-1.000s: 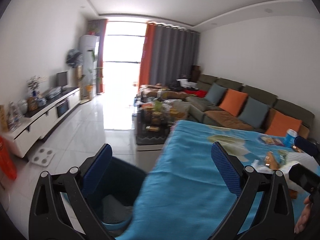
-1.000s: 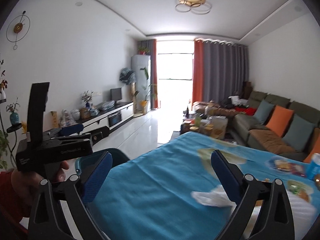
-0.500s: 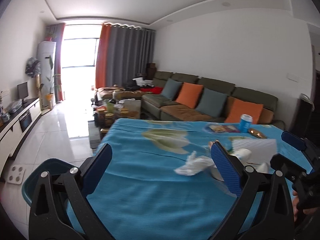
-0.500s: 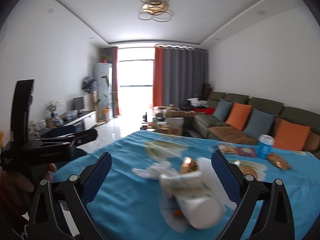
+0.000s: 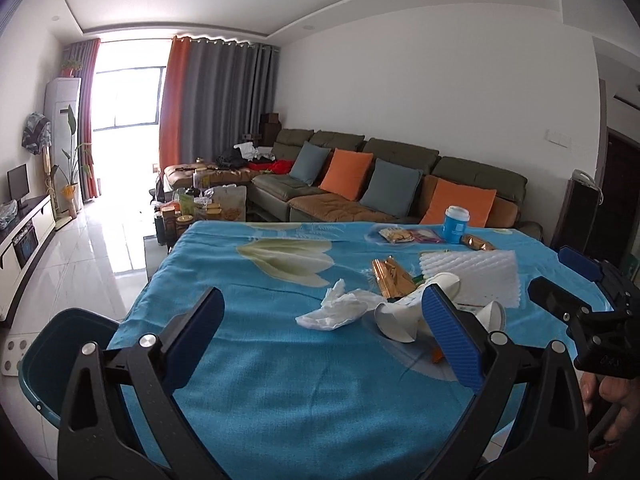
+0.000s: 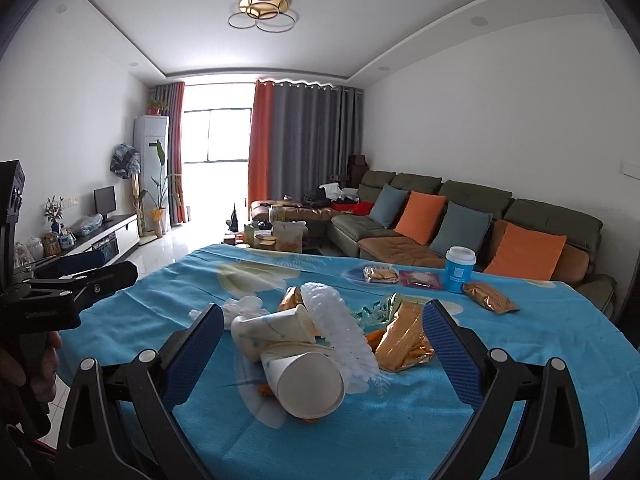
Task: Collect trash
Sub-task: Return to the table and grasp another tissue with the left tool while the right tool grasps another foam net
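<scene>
Trash lies heaped on the blue-clothed table (image 5: 280, 380): a crumpled white tissue (image 5: 336, 312), two tipped paper cups (image 6: 304, 380) (image 6: 272, 330), a white foam sheet (image 6: 340, 328), gold foil wrappers (image 6: 404, 344) and a gold packet (image 6: 490, 303). My right gripper (image 6: 320, 356) is open, its jaws either side of the cups and foam, not touching them. My left gripper (image 5: 324, 340) is open above the table's near part, just short of the tissue. A dark teal bin (image 5: 60, 356) stands on the floor at the table's left corner.
A blue cup with a white lid (image 6: 459, 270) and snack packets (image 6: 382, 275) sit at the table's far side. Beyond are a sofa with orange and grey cushions (image 5: 380, 192), a cluttered coffee table (image 5: 192, 208) and a TV bench (image 5: 24, 228) at left.
Both views have swung right, from the bin and floor onto the trash pile. The right gripper has come closer to the cups; the left gripper now faces the tissue.
</scene>
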Demonstrator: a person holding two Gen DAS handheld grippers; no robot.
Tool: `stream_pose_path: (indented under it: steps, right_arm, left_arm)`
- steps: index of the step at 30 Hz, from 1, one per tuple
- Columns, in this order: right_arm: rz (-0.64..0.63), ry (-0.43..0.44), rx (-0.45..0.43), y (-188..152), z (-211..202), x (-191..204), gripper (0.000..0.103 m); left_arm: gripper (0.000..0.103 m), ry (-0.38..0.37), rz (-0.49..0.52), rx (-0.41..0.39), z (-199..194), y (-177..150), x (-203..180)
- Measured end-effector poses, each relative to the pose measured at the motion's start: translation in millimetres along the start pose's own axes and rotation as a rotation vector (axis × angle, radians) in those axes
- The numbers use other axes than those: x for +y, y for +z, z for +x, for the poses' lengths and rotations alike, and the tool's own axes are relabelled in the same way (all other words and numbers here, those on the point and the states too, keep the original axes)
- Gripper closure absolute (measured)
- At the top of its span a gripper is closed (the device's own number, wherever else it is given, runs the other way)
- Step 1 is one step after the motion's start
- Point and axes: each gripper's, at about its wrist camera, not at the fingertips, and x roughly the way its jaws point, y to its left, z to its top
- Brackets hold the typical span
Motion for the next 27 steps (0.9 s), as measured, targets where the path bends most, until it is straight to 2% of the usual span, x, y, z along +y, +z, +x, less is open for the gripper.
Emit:
stream_pose_path:
  steps: [11,20,23,24,27]
  right_arm:
    - [-0.003,-0.024,0.072,1,22,-6,0.012]
    - [-0.002,-0.022,0.122,1,36,-9,0.026]
    - [0.005,-0.019,0.131,2,40,-12,0.031]
    - [0.006,-0.018,0.135,2,42,-14,0.032]
    - [0.009,-0.014,0.146,3,46,-16,0.037]
  left_arm:
    - [0.006,0.003,0.013,0.049,26,-2,4]
    - [0.006,0.015,0.051,0.104,67,-3,4]
    - [0.006,0.019,0.075,0.161,89,-6,3]
    - [0.006,0.003,0.076,0.203,101,-8,3]
    - [0.006,-0.005,0.057,0.269,123,-14,6]
